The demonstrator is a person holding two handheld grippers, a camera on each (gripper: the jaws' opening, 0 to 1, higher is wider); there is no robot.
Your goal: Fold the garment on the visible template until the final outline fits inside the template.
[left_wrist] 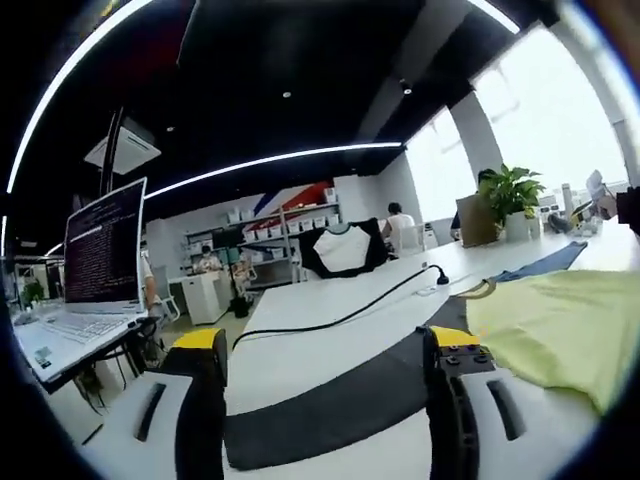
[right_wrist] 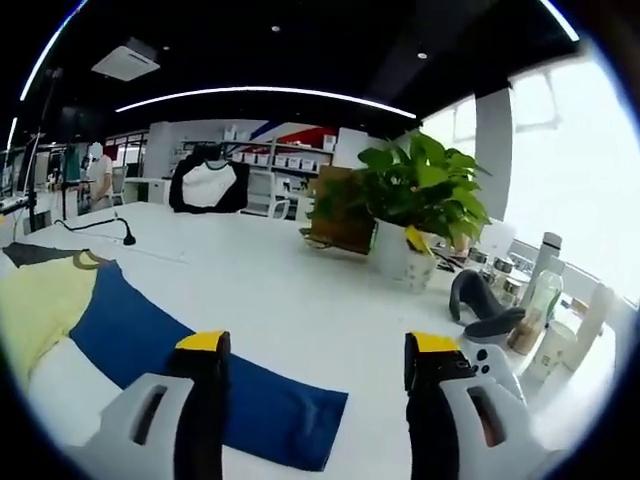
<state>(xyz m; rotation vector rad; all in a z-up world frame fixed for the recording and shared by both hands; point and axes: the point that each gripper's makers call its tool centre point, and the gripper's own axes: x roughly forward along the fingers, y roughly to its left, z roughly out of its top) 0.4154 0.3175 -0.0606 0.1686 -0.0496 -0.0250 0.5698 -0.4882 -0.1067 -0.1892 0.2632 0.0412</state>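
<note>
Currently both tools, left tool [left_wrist: 325,365] and right tool [right_wrist: 312,365], hover released above the yellow garment [left_wrist: 560,325] on the table [right_wrist: 300,300], folding unstarted, next needing an edge grasp.

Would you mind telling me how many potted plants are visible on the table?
1. The potted plant stands in a white pot on the white table in the right gripper view; the left gripper view shows it far off. Others may be hidden.

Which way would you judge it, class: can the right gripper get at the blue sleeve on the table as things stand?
Probably yes: the right gripper hangs open just above the blue sleeve, which lies flat on the white table with nothing between them.
</note>
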